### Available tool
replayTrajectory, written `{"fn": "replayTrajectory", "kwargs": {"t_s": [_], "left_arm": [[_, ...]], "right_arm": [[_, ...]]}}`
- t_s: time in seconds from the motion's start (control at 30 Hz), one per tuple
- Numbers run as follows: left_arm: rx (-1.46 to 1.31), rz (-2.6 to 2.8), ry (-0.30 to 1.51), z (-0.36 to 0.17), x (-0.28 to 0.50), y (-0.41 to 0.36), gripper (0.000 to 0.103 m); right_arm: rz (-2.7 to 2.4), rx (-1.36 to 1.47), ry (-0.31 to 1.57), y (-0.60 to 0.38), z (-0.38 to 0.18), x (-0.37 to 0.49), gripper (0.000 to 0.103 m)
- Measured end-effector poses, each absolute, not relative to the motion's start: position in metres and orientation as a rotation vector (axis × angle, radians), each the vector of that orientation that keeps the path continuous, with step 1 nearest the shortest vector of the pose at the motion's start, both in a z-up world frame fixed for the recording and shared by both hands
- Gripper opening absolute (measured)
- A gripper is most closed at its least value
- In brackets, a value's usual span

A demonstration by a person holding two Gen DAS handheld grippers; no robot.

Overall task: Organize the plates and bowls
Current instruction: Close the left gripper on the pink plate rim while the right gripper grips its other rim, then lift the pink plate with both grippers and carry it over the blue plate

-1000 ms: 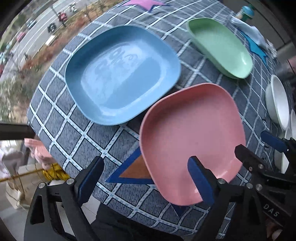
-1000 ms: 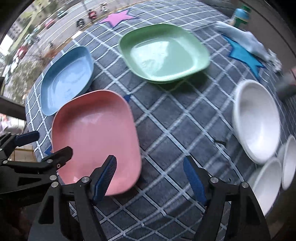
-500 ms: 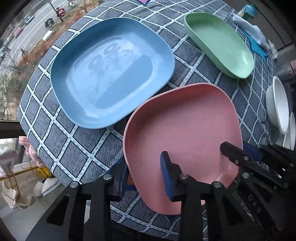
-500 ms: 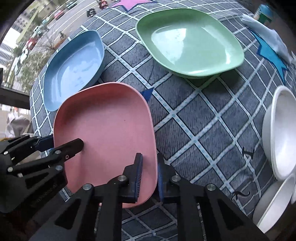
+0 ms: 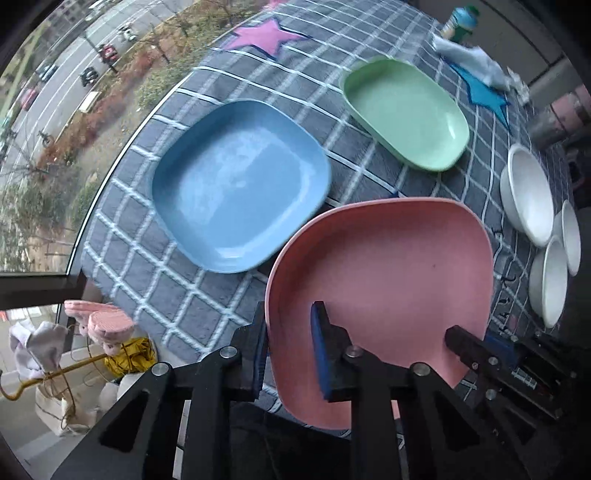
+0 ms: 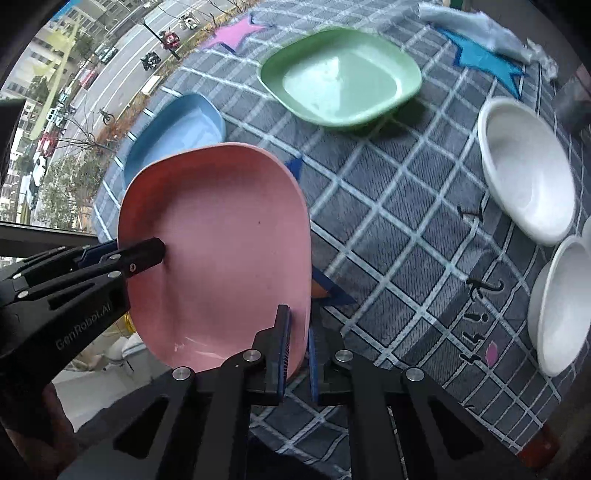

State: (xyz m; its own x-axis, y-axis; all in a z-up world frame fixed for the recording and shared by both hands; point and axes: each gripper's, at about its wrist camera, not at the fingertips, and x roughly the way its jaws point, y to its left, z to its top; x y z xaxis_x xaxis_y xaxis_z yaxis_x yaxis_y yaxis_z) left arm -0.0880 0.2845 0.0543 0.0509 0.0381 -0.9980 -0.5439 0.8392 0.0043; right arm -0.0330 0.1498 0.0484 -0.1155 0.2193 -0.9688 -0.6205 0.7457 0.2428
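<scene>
A pink plate (image 5: 384, 284) is lifted off the checked tablecloth, held by both grippers. My left gripper (image 5: 290, 350) is shut on its near left rim. My right gripper (image 6: 297, 350) is shut on its near right rim (image 6: 295, 295); it also shows in the left wrist view (image 5: 491, 354). A blue plate (image 5: 236, 184) lies on the table beyond the pink one, to its left. A green plate (image 5: 406, 114) lies farther back. Three white bowls (image 6: 524, 170) sit at the right.
The round table's edge (image 5: 110, 173) runs along the left by a window over a street. A crumpled cloth (image 5: 476, 62) and a small bottle (image 5: 460, 22) lie at the far side. A grey and pink object (image 5: 561, 118) stands at the far right.
Both grippers closed on the pink plate's rim a second ago and have since lifted it off the cloth, tilting it up toward the cameras.
</scene>
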Motion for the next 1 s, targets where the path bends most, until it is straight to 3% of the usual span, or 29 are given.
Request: {"fn": "replayTrajectory", "kwargs": {"t_s": [0.43,1.0], "left_arm": [[-0.594,0.617,1.411,0.083,-0.096,0.354,0.024],[-0.707,0.613,1.466,0.045,-0.084,0.403,0.024]], "right_arm": [[0.882,-0.555,1.382,0.246,0.1,-0.007,0.011],[0.877,-0.689,1.421,0.314,0.069,0.01,0.011]]}}
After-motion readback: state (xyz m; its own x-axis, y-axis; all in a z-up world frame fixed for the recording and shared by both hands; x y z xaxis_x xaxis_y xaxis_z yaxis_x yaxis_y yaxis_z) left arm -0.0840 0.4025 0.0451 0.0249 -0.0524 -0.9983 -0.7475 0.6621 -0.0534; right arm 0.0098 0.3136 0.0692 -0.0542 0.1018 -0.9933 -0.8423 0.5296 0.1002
